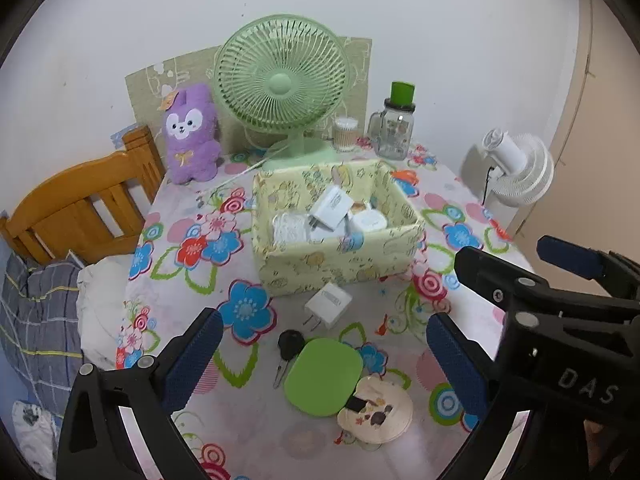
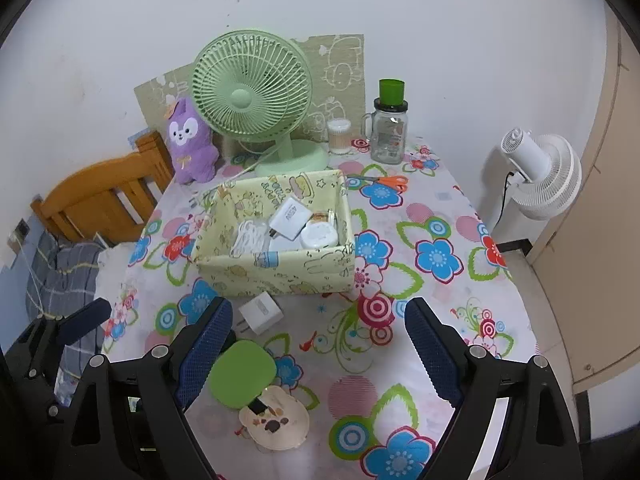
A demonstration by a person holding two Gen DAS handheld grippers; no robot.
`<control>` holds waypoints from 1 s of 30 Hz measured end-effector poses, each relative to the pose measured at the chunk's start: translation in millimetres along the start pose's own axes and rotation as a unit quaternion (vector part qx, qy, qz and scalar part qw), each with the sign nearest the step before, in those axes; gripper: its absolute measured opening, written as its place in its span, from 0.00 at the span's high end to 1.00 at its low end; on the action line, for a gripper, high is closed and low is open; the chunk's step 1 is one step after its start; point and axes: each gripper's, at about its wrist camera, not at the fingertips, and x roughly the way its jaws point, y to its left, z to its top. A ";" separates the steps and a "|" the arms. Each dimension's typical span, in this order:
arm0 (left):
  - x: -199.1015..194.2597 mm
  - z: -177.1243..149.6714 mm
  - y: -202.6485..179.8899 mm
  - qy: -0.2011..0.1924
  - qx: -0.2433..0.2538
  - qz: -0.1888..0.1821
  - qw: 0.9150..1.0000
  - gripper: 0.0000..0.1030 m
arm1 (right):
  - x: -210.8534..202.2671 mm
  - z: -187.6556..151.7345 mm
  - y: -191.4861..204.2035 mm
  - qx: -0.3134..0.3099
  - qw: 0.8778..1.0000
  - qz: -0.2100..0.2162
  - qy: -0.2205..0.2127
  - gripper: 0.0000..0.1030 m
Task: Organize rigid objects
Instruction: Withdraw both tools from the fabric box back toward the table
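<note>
Left wrist view: left gripper [image 1: 324,356] gapes wide and empty above a green case [image 1: 323,376], key [image 1: 289,345] and charger [image 1: 328,305] on the table [image 1: 256,432]. Right gripper [image 2: 318,344] is equally wide, holding nothing. Box [image 2: 276,268] just beyond holds chargers.

Yellow patterned box [image 1: 340,268] sits open, holding white chargers and a round case. Just in front of it: a white plug adapter [image 1: 328,304], black key [image 1: 289,345], green case [image 1: 323,376], beige round tin [image 1: 376,408].
</note>
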 end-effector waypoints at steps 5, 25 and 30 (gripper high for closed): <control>3.4 -9.8 2.2 0.001 -0.009 -0.004 1.000 0.00 | 6.5 -11.8 0.3 0.000 1.000 0.003 0.011 0.13; 53.4 -44.3 23.0 0.027 -0.038 0.006 0.999 0.01 | 59.1 -45.2 8.7 -0.022 0.999 0.005 0.042 0.13; 67.5 -43.6 27.7 0.028 -0.043 0.019 0.998 0.02 | 69.5 -44.3 8.9 -0.023 0.999 0.002 0.044 0.13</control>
